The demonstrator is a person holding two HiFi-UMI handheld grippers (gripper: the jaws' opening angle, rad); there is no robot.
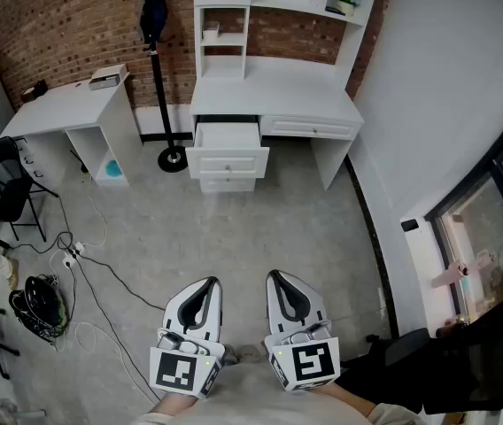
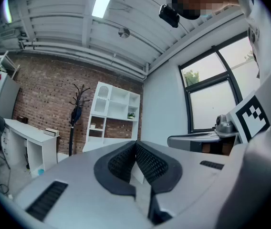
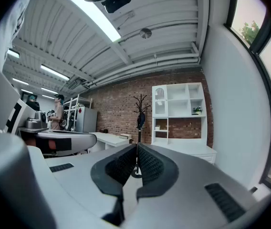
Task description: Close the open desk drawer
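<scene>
A white desk (image 1: 274, 91) with a shelf hutch stands against the brick wall at the far end of the room. Its top left drawer (image 1: 228, 148) is pulled out, the inside showing white. Both grippers are held low and close to my body, far from the desk. My left gripper (image 1: 211, 282) is shut with nothing in it, and my right gripper (image 1: 274, 276) is shut the same way. In the left gripper view the left gripper's (image 2: 136, 143) jaws meet at their tips; in the right gripper view the right gripper's (image 3: 136, 147) jaws meet too.
A black coat stand (image 1: 156, 60) rises left of the desk. A second white desk (image 1: 65, 106) sits at far left, with a black chair (image 1: 11, 184) and cables (image 1: 83, 264) on the grey floor. A white wall (image 1: 437, 104) and window run along the right.
</scene>
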